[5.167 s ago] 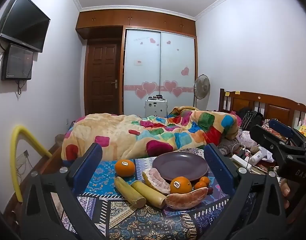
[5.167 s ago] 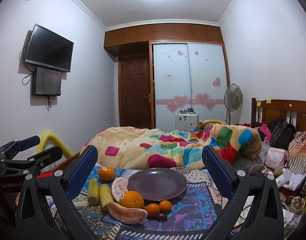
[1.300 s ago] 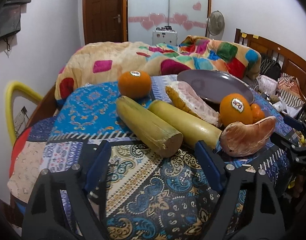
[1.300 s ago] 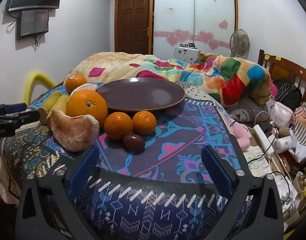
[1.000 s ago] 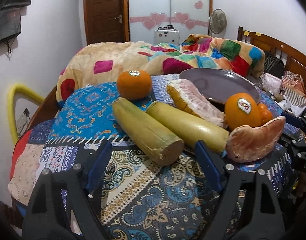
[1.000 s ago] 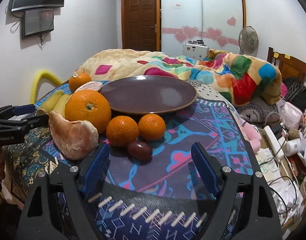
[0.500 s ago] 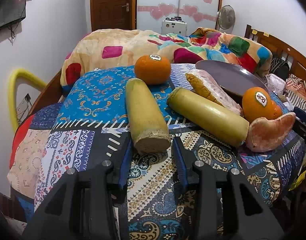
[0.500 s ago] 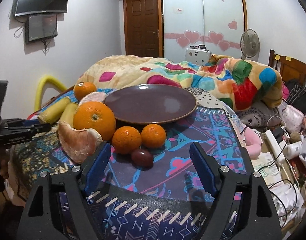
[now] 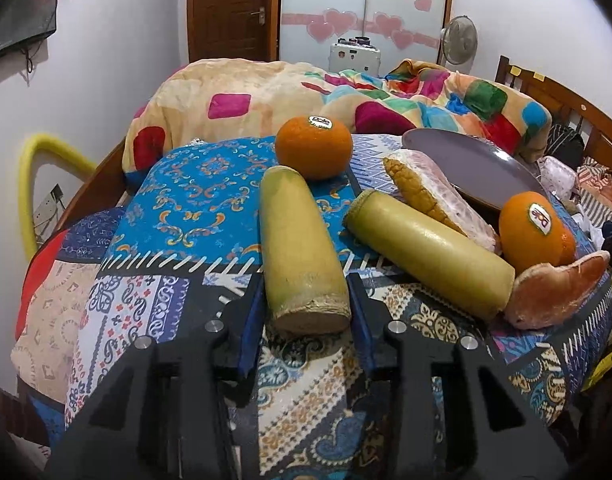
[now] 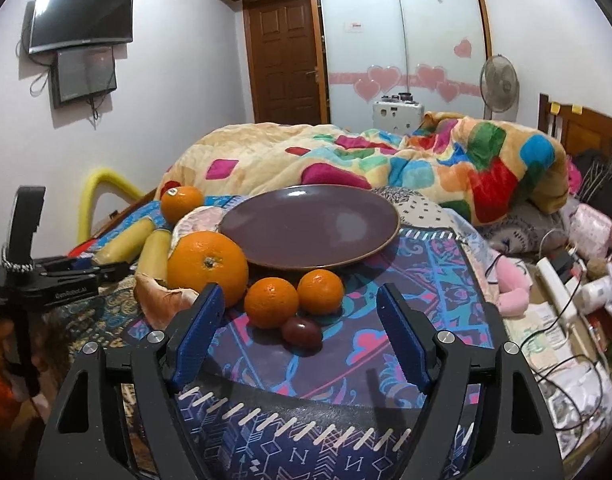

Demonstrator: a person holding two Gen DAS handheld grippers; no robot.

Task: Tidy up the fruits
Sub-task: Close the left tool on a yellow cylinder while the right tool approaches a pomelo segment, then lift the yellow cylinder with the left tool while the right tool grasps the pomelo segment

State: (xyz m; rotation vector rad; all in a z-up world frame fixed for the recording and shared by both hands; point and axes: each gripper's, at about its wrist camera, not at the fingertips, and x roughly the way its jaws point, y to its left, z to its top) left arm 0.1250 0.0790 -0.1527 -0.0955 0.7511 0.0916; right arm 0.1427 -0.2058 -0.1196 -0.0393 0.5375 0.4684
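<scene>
Fruits: the left hand-held gripper (image 9: 306, 312) is clenching a yellow-green sugarcane cylinder (image 9: 300, 248); right hand-held gripper (image 10: 298, 336) is hovering released. Next, probably lifting toward the brown plate (image 9: 466, 164) ahead-right.

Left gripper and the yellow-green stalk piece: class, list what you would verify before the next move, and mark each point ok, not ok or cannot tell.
1. Left gripper closed on the nearer sugarcane piece, a finger on each side of its cut end: ok.
2. Grip firm enough to lift: cannot tell.
3. Purple plate bare, with room for fruit: ok.
4. Second sugarcane piece apart from the held one: ok.
5. Stickered orange at the held piece's far end; touching or not: cannot tell.
6. Right gripper open, holding nothing, near the dark plum: ok.
</scene>
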